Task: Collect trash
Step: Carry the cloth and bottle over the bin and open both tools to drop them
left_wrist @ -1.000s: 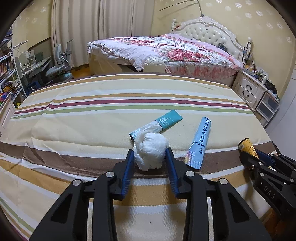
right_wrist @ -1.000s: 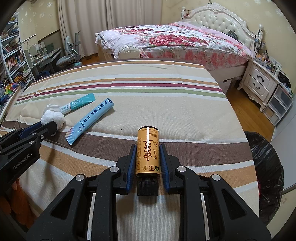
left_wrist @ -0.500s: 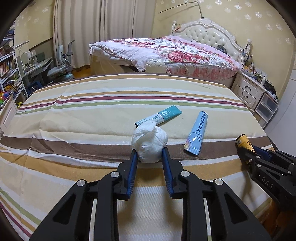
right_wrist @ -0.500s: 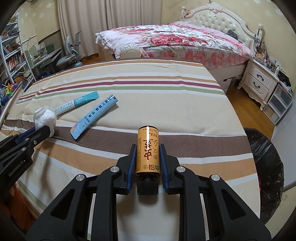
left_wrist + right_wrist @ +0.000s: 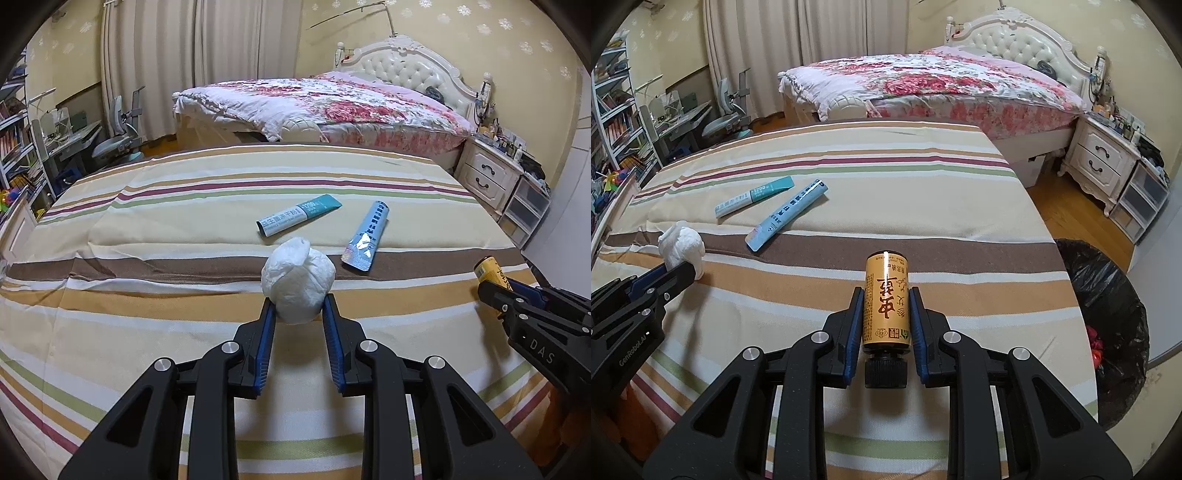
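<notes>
The left gripper (image 5: 297, 314) is clamped on a white wad of tissue (image 5: 297, 282), its blue pads pressing both sides at the tips, the wad lifted just clear of the striped bedspread (image 5: 147, 229) near its front edge. The right gripper (image 5: 886, 314) is closed tight on a yellow bottle (image 5: 885, 295), held cap toward the camera, over the front right part of the bedspread. Beyond the wad, toward the middle, lie a teal sachet (image 5: 298, 219) and a pale blue sachet (image 5: 365, 236), close together but not touching. The far half of the bedspread is bare right up to its back edge. Off the right edge, on the wooden floor, stands a bin lined with a black bag (image 5: 1108, 314), close to the bedspread's front right corner.
</notes>
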`<move>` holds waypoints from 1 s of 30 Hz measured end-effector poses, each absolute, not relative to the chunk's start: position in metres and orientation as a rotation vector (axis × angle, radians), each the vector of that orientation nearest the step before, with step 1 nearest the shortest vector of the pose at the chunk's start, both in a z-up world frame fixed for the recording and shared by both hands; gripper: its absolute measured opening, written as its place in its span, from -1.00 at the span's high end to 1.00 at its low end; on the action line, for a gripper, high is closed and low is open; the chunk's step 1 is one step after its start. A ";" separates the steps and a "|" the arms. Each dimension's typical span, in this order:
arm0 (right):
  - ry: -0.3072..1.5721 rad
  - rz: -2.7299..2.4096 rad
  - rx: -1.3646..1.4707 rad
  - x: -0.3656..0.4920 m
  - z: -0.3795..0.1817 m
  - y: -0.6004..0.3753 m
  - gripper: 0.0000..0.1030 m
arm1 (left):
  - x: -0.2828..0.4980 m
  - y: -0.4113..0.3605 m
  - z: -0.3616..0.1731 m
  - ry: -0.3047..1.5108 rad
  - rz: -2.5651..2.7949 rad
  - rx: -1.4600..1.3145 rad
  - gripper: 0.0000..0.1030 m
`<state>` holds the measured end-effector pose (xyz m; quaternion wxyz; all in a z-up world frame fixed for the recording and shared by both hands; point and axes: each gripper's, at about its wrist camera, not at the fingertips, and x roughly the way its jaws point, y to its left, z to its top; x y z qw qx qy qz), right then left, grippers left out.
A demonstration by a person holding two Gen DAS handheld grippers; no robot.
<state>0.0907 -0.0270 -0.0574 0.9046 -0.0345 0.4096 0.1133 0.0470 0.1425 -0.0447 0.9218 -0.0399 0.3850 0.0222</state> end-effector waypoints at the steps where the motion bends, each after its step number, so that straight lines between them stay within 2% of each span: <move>1: 0.844 0.232 -0.068 0.089 -0.056 -0.029 0.55 | 0.045 0.139 -0.043 0.786 0.039 -0.078 0.47; 30: 0.771 -0.104 0.084 0.080 -0.037 -0.200 0.55 | 0.075 -0.031 -0.022 0.718 -0.278 0.055 0.47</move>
